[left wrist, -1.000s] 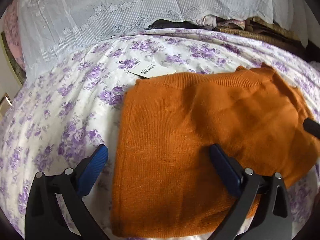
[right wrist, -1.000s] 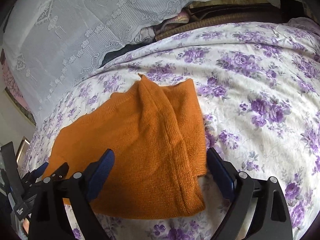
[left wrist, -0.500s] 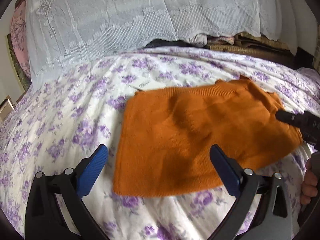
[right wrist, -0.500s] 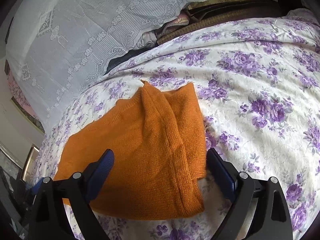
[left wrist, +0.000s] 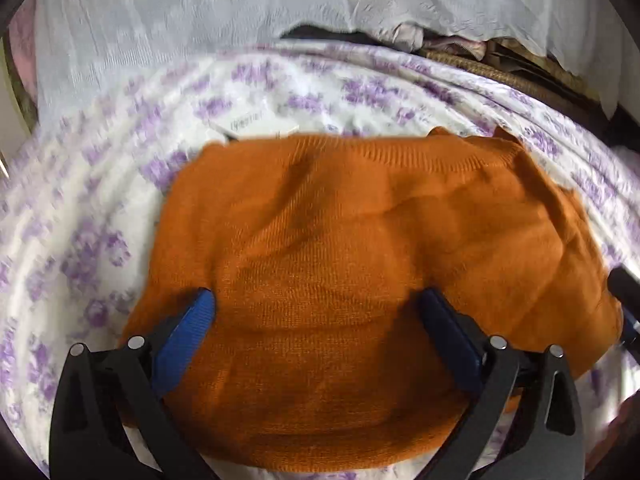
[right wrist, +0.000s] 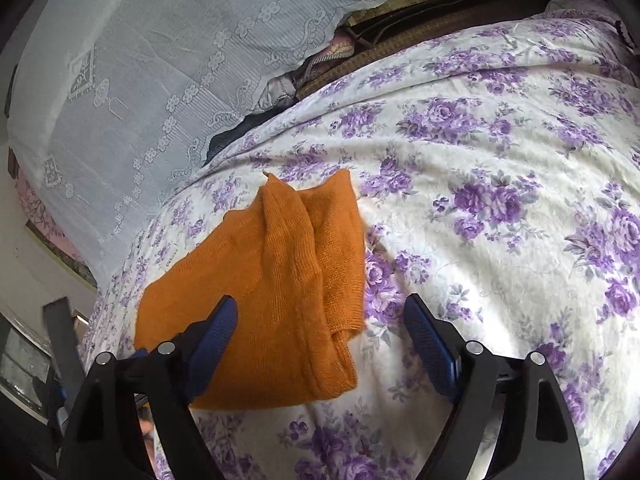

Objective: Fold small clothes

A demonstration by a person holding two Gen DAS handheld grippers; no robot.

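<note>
While both jaws gape, the left gripper (left wrist: 316, 300) presses low on the orange knit sweater (left wrist: 360, 248). Its paper tag (left wrist: 256, 124) at 12 o'clock is blurred. The right gripper (right wrist: 320, 312), spread too, straddles the sweater's edge.

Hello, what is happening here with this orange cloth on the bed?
A person is folding an orange sweater on a flowered bedspread, with a gripper in each hand. The left gripper is open, low over the sweater near its front edge. The right gripper is also open, over the sweater's right edge. Neither one grips the cloth.

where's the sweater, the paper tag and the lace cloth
sweater (left wrist: 340, 248), left wrist view, middle of the knit
paper tag (left wrist: 256, 123), left wrist view, its printed face
lace cloth (right wrist: 160, 80), right wrist view, patterned middle
</note>
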